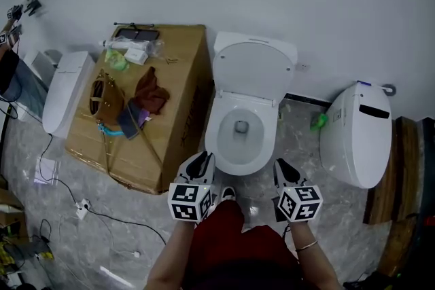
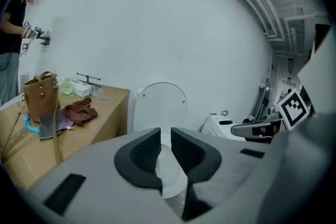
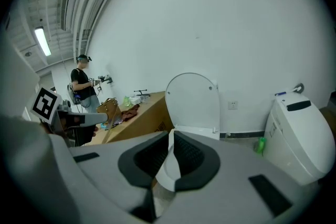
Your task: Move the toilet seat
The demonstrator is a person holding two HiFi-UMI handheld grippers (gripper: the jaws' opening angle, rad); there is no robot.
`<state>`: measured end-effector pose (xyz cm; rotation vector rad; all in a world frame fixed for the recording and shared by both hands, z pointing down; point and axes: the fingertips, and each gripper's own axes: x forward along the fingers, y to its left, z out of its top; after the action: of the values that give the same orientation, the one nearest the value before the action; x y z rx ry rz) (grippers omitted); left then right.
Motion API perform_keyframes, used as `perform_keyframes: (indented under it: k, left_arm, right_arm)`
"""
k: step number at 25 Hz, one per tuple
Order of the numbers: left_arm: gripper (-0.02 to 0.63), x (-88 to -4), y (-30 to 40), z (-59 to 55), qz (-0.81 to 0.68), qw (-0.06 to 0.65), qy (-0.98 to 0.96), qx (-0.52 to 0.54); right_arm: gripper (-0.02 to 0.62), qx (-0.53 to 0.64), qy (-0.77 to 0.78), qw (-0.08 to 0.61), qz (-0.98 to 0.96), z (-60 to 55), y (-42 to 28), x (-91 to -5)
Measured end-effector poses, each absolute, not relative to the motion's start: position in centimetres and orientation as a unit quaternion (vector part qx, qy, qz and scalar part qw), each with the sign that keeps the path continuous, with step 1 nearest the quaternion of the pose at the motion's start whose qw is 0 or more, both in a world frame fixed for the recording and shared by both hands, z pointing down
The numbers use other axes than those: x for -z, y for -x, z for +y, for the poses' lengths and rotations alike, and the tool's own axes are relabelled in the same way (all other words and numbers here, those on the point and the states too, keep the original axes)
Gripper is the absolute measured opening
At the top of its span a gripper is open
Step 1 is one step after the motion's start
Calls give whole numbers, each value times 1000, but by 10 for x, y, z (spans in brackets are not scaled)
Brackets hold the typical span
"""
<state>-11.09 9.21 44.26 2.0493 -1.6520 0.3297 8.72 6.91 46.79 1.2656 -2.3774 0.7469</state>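
Note:
A white toilet stands against the wall, its bowl (image 1: pixel 238 132) uncovered. The toilet seat and lid (image 1: pixel 253 71) stand raised against the wall; I cannot tell one from the other. The left gripper view shows the raised seat (image 2: pixel 160 105) straight ahead, and in the right gripper view the seat (image 3: pixel 193 99) is also ahead. My left gripper (image 1: pixel 202 161) hovers at the bowl's front left, shut and empty. My right gripper (image 1: pixel 285 170) hovers at the bowl's front right, also shut on nothing. Neither touches the toilet.
A large cardboard box (image 1: pixel 180 98) left of the toilet carries a brown bag (image 1: pixel 107 100), a cloth (image 1: pixel 151 93) and small items. A second toilet (image 1: pixel 357 132) lies to the right, with a green bottle (image 1: pixel 318 121) beside it. Cables (image 1: pixel 81 207) run over the floor. A person (image 3: pixel 83 84) stands far left.

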Motion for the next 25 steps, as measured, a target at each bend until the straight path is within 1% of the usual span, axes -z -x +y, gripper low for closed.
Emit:
perform_keyframes:
  k: [4,7,10,16,20,22,25]
  left_arm:
    - [34,-461,120,73,-598,265,-745,-130]
    - [54,-476,127,62,-595,285,-739,-135]
    - [72,-492,131,53,-590,303,-734,-145]
    - [101,-527,135,43,-583,332,-722,-170]
    - [118,-553,139,44,-583,351,-708,-192]
    - [129,-570,140,45,-580,355,-702,-212]
    - [135,-601,143,43,-580,368,-689,-233]
  right_arm:
    - [21,-285,-452,183,-825,51,-83,-482]
    - [31,-301,-455,184,-818,41,-79,-491]
    - [85,-325,-453,192,-808,34,-79,-505]
    - [128,-368,-450,208,-786,30,-85,-539]
    - [201,-412,-451,220,-761,32,-93,-574]
    - [221,-427,-453,224,-749,30,-100,-590]
    - [230,-442,-452,233,-739,26,-104,-615]
